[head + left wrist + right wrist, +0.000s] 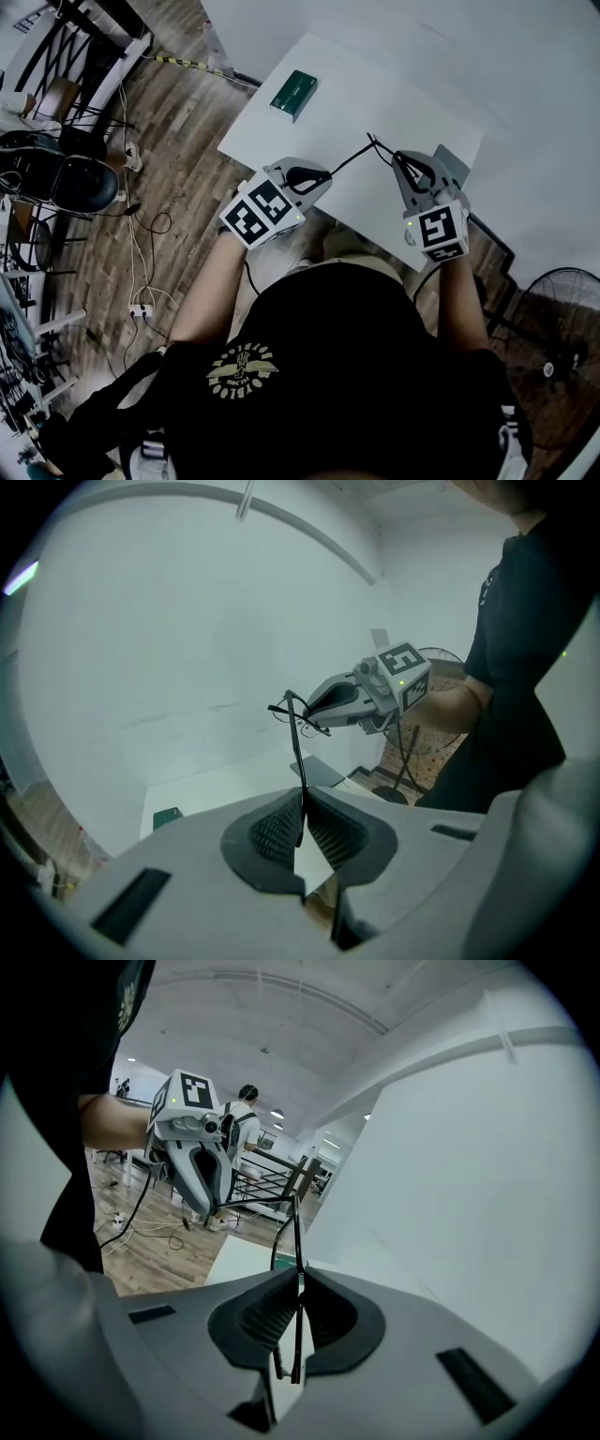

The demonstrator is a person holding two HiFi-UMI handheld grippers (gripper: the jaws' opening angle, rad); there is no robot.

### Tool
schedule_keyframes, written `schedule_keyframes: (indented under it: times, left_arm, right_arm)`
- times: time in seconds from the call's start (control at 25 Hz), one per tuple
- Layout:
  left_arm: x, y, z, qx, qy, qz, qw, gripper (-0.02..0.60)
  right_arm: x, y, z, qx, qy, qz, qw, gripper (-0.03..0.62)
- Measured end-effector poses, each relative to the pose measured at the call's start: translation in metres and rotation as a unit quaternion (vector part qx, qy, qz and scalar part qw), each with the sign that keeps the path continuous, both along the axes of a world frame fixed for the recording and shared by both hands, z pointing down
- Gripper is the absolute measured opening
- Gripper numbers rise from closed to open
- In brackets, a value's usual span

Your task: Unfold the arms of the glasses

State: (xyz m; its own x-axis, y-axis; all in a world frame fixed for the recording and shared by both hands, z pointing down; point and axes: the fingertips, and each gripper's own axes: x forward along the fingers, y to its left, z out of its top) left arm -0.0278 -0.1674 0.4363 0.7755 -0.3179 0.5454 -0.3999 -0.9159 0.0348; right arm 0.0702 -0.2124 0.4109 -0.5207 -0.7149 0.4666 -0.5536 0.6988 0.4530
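1 glasses (352, 157) | 2 clamping: left gripper (322, 175), right gripper (401, 161) | 1 green box (293, 95)

readable text: none | shirt emblem (242, 369): lettering too small to read

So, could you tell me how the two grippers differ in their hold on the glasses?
The left gripper pinches a single thin arm, swung out; the right gripper clamps the glasses at the other end. The left gripper points sideways, the right gripper away from the person. Both are shut on the glasses.
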Motion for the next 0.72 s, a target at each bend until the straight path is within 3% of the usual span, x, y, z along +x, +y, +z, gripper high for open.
schedule_keyframes:
  times: [0.16, 0.44, 0.6, 0.72]
  left_arm:
    - [0.001, -0.005, -0.008, 0.017, 0.019, -0.028, 0.9993, 0.026]
    - [-0.016, -0.011, -0.004, 0.008, 0.063, -0.08, 0.9948, 0.038]
    - [-0.017, -0.002, 0.028, -0.022, 0.047, -0.087, 0.9948, 0.038]
    - [0.003, 0.009, 0.038, -0.037, 0.052, -0.079, 0.9948, 0.038]
  right_arm:
    - [0.005, -0.002, -0.004, 0.006, -0.01, 0.021, 1.0, 0.02]
    - [0.03, -0.021, -0.005, 0.02, -0.019, 0.083, 0.996, 0.02]
    - [0.044, -0.027, -0.015, 0.021, -0.073, 0.125, 0.989, 0.02]
    - [0.042, -0.024, -0.027, 0.009, -0.14, 0.135, 0.981, 0.02]
